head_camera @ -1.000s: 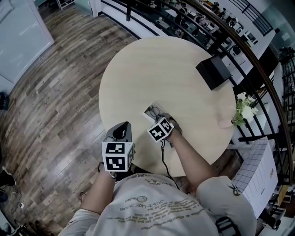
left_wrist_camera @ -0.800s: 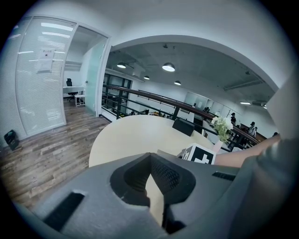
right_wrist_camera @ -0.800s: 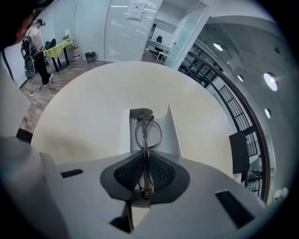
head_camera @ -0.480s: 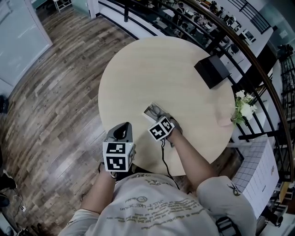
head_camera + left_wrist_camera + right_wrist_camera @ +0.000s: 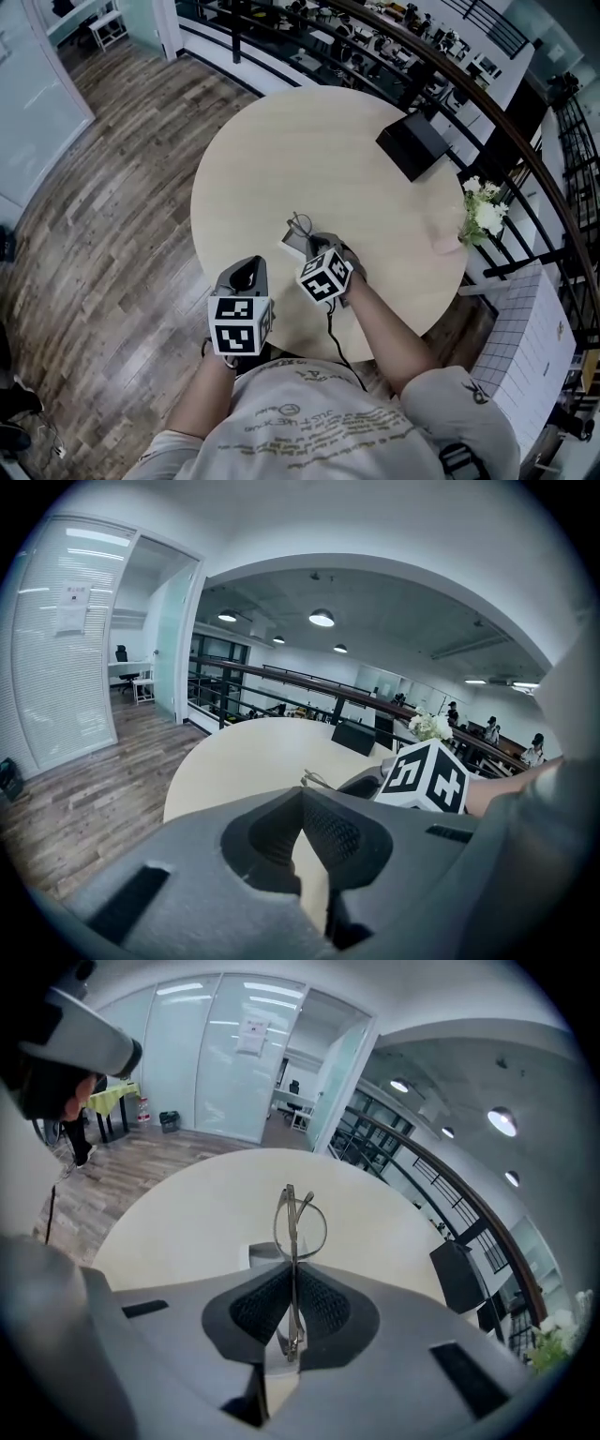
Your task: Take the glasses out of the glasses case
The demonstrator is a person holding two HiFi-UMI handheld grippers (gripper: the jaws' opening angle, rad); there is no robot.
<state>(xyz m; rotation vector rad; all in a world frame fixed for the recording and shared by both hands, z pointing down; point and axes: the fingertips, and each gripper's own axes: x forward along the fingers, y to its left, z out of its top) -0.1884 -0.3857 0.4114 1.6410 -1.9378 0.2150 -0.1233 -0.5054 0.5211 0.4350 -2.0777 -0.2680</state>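
Note:
Thin metal-framed glasses (image 5: 298, 1227) stand on edge between the jaws of my right gripper (image 5: 291, 1312), which is shut on them. Just under the lenses lies the pale glasses case (image 5: 264, 1253), open on the round table (image 5: 187, 1222). In the head view the glasses (image 5: 299, 225) stick out ahead of the right gripper (image 5: 311, 244), above the case (image 5: 291, 247). My left gripper (image 5: 246, 274) hangs at the table's near edge, left of the case, shut on nothing (image 5: 302, 799). From that side the glasses' tip (image 5: 315, 780) shows beside the right gripper's marker cube (image 5: 427, 775).
A black box (image 5: 412, 144) sits at the table's far right. White flowers (image 5: 483, 215) stand off the right edge by a dark railing (image 5: 525, 150). Wooden floor (image 5: 103, 206) lies to the left.
The right gripper has lifted the glasses up out of the case and tilted them on edge. The left gripper has stayed at the near edge.

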